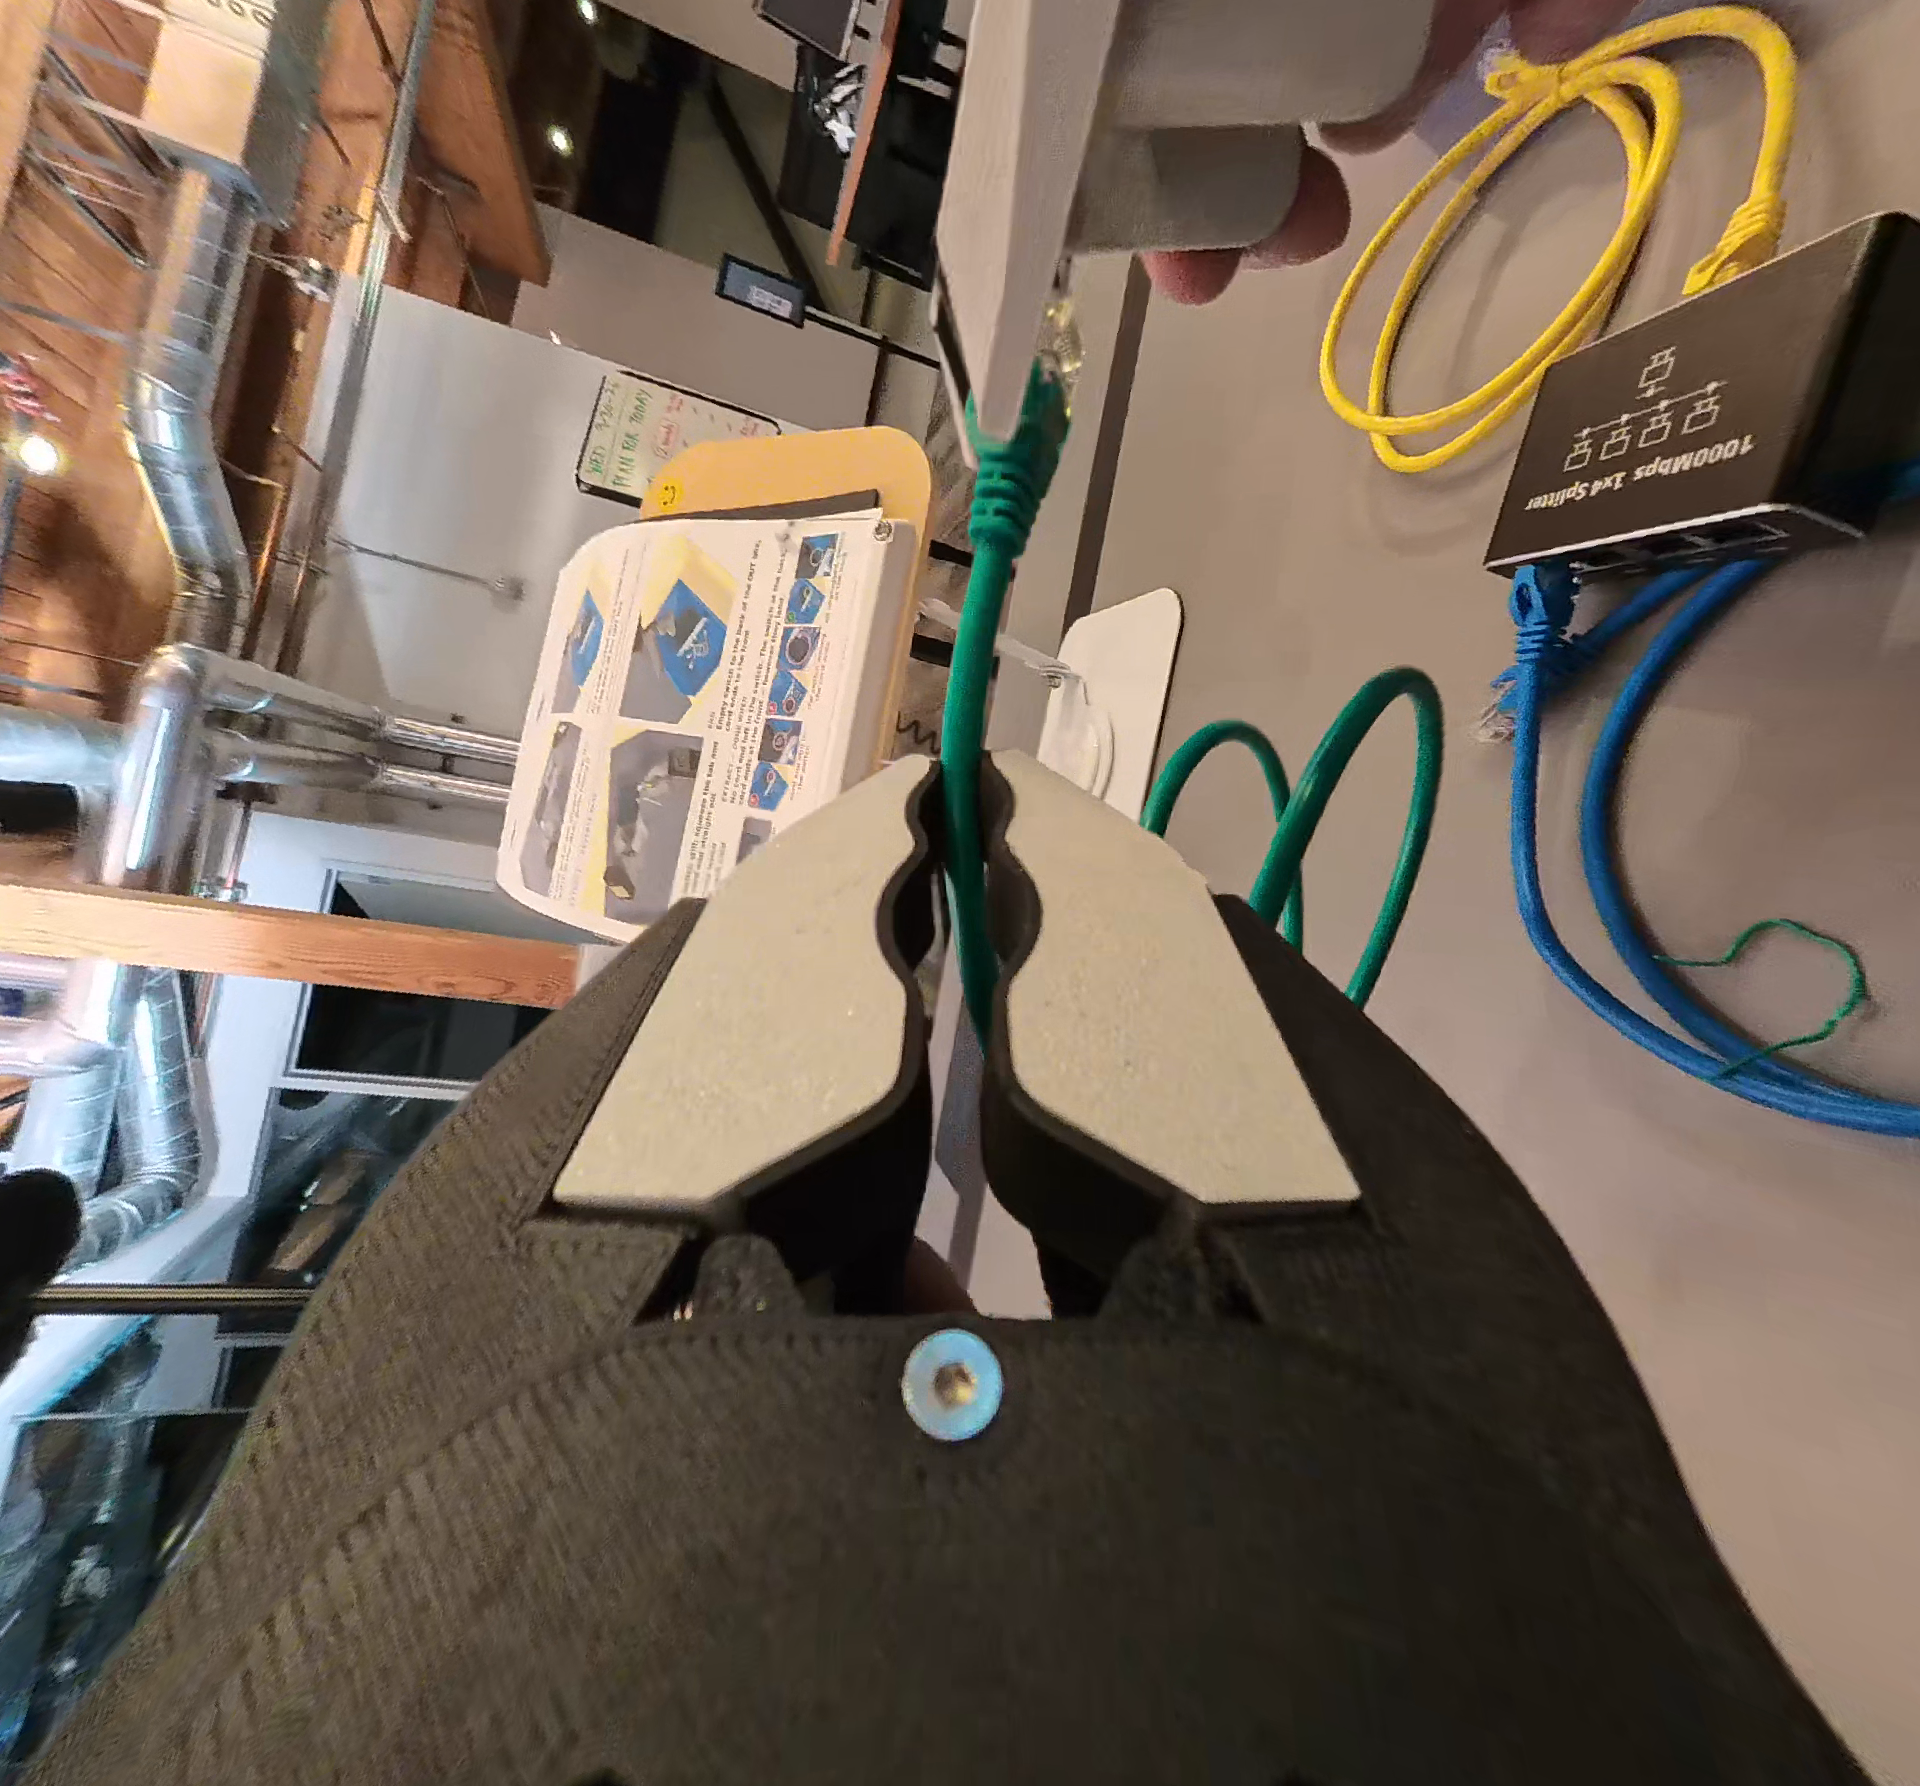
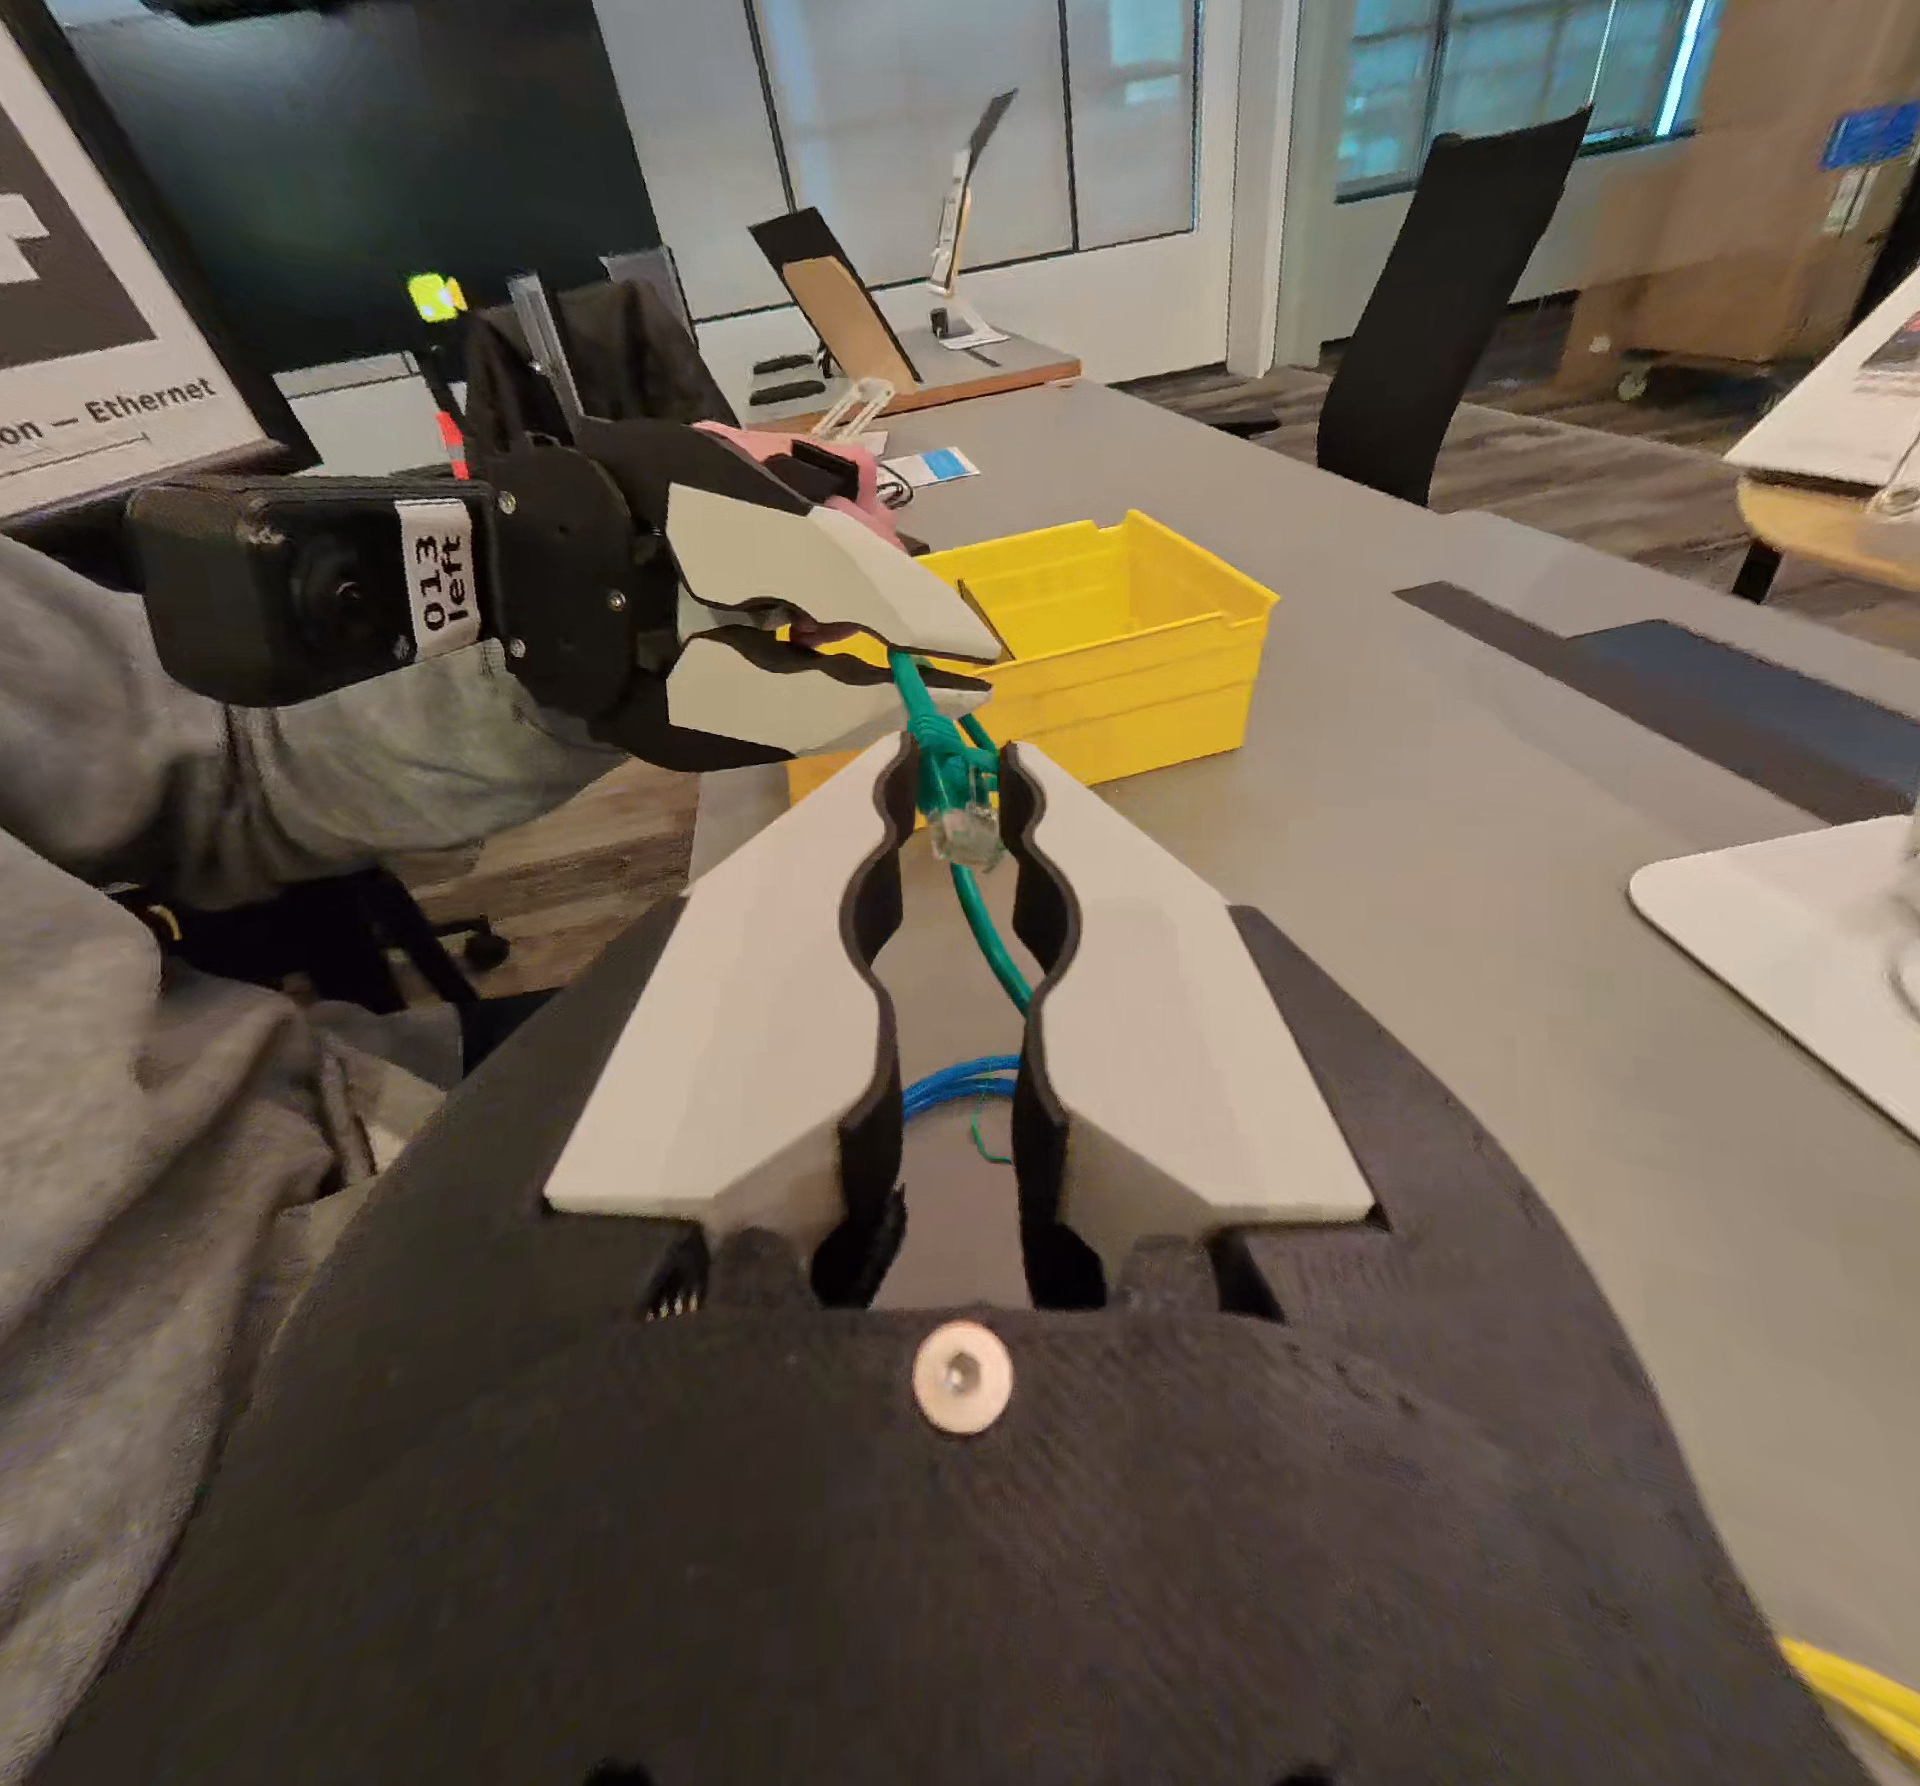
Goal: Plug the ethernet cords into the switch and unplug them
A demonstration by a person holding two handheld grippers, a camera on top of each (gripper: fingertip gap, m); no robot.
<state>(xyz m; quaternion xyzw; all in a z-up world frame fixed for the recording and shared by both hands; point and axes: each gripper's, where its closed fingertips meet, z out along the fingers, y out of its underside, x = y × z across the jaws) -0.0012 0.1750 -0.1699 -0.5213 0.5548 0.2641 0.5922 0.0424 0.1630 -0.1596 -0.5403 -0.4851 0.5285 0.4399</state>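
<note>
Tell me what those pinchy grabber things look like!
Each gripper has two pale grey fingers with wavy black inner edges, on a ribbed black body with a round silver screw. The left gripper also has a black boxy camera behind it, wearing a white sticker. The right gripper looks the same. The person wears a grey sleeve.

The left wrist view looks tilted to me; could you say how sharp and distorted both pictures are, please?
Left wrist view: rolled sideways, the table standing upright on the right; the green cord is sharp, the far ceiling pipes smear. Right wrist view: upright, wide-angle bending at the edges; the green cord's plug is crisp, the windows soft.
</note>
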